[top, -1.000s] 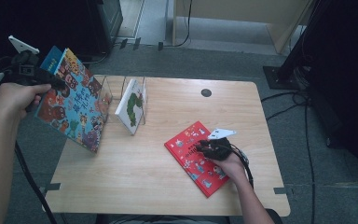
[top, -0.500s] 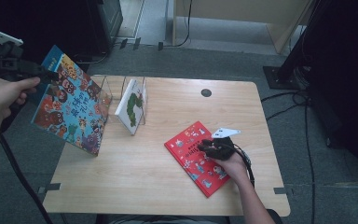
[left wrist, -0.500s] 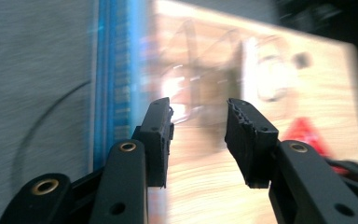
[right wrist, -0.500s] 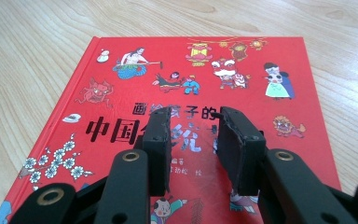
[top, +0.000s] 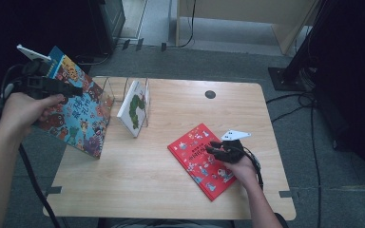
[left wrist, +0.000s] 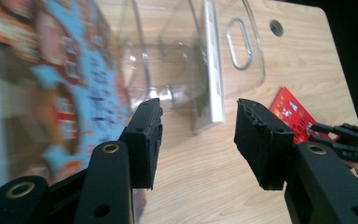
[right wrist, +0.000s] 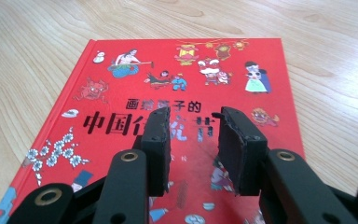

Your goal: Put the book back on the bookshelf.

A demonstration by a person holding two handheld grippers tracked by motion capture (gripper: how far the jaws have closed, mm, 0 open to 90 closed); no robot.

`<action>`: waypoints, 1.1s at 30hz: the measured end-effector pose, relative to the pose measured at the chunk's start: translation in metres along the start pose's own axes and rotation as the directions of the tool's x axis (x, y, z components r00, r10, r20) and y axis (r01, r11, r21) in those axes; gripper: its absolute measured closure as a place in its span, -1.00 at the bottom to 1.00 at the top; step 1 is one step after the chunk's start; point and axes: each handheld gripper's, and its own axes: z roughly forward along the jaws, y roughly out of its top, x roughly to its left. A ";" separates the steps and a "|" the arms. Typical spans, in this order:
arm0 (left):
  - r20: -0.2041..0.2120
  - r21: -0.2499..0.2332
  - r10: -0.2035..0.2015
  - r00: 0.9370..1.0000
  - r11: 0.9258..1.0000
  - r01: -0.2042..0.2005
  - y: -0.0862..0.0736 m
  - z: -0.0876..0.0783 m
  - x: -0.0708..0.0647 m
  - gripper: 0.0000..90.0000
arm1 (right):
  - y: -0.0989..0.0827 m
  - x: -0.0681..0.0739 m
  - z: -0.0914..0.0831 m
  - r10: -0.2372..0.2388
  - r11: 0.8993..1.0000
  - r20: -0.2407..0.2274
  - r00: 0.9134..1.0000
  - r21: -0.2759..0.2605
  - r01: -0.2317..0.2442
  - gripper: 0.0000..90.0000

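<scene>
A big blue picture book [top: 78,118] stands tilted at the left end of a clear rack [top: 123,88]. My left gripper [top: 73,89] hovers by the book's top edge. Its jaws have just been opening and nothing is between them; in the left gripper view [left wrist: 198,112] the blurred blue book [left wrist: 51,84] lies outside the left jaw. A white book [top: 134,107] stands in the rack. A red picture book [top: 197,159] lies flat on the table. My right gripper [top: 216,148] rests low over its cover [right wrist: 186,70], jaws [right wrist: 193,116] apart and holding nothing.
The wooden table [top: 147,190] has a round cable hole [top: 210,94] near its far edge. Bare wood lies between the rack and the red book. Cables trail on the floor to the right [top: 309,123], and dark furniture stands beyond the table.
The left gripper swung out to the left, then came back right beside the blue book's top, and its jaws opened off the book. The right gripper stayed on the red book.
</scene>
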 end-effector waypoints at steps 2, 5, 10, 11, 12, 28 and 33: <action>0.031 0.005 0.016 0.999 1.000 -0.016 -0.006 0.008 -0.006 0.12 | -0.001 0.000 -0.003 -0.003 1.000 0.007 1.000 -0.002 0.003 0.42; 0.075 0.024 0.032 0.997 0.999 -0.034 -0.013 0.020 -0.013 0.08 | -0.004 0.000 -0.008 0.006 1.000 0.014 1.000 -0.008 -0.005 0.42; 0.077 0.030 0.069 0.995 0.997 -0.072 -0.022 0.036 -0.024 0.07 | -0.011 -0.002 -0.019 0.009 1.000 0.029 1.000 -0.013 -0.009 0.43; 0.078 0.028 0.082 0.994 0.996 -0.085 -0.024 0.040 -0.028 0.06 | -0.012 -0.003 -0.021 0.012 1.000 0.032 0.999 -0.010 -0.012 0.43; 0.085 0.033 0.088 0.992 0.995 -0.091 -0.026 0.044 -0.031 0.05 | -0.015 -0.003 -0.023 0.015 1.000 0.034 0.999 -0.012 -0.014 0.43; 0.150 0.080 0.183 0.972 0.977 -0.197 -0.051 0.115 -0.069 0.01 | -0.044 -0.004 -0.055 0.041 0.999 0.088 0.995 -0.019 -0.039 0.46; 0.159 0.093 0.212 0.964 0.969 -0.229 -0.057 0.139 -0.081 0.01 | -0.053 -0.005 -0.063 0.059 0.998 0.109 0.992 -0.016 -0.058 0.46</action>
